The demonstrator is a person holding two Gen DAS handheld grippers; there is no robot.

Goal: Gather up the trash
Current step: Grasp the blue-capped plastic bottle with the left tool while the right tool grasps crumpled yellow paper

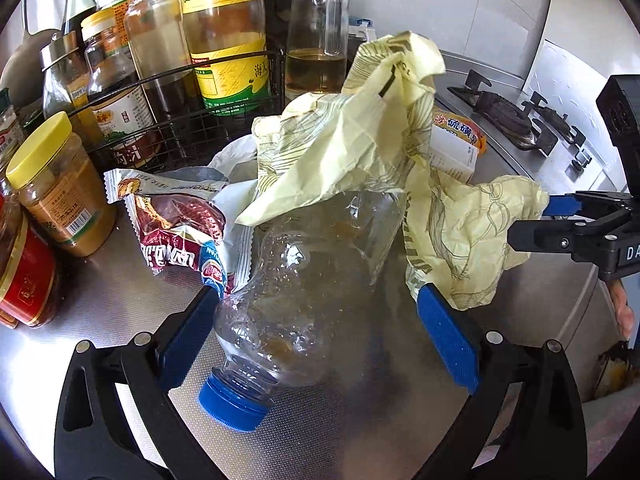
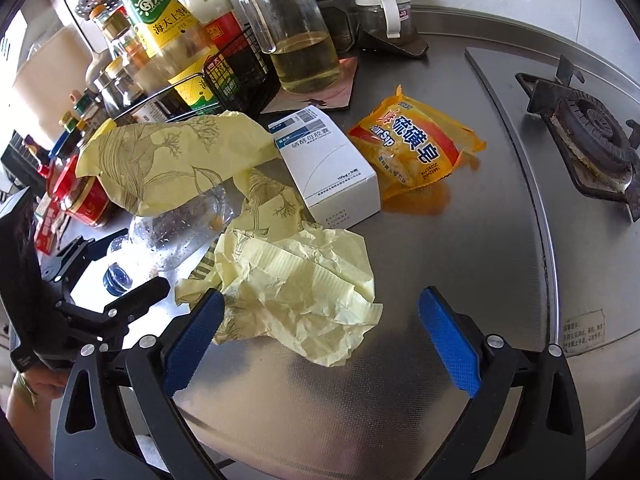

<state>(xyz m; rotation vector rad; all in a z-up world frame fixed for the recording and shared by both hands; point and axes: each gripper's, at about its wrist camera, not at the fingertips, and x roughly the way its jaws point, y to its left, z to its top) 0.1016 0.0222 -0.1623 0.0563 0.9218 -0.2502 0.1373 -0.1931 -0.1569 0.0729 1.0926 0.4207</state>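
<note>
Crumpled paper (image 2: 296,292) mid-counter; bare steel countertop (image 2: 460,240) rightward.

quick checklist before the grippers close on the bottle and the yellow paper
1. Left gripper fingers either side of the clear bottle, not yet pressing: ok.
2. Bottle's blue cap on: ok.
3. Yellow paper draped over the bottle's far end, may drag along: not ok.
4. Right gripper open, crumpled yellow paper between its fingers: ok.
5. White box touching that paper: cannot tell.
6. Snack wrapper close to the left finger, could get pinched: not ok.
</note>
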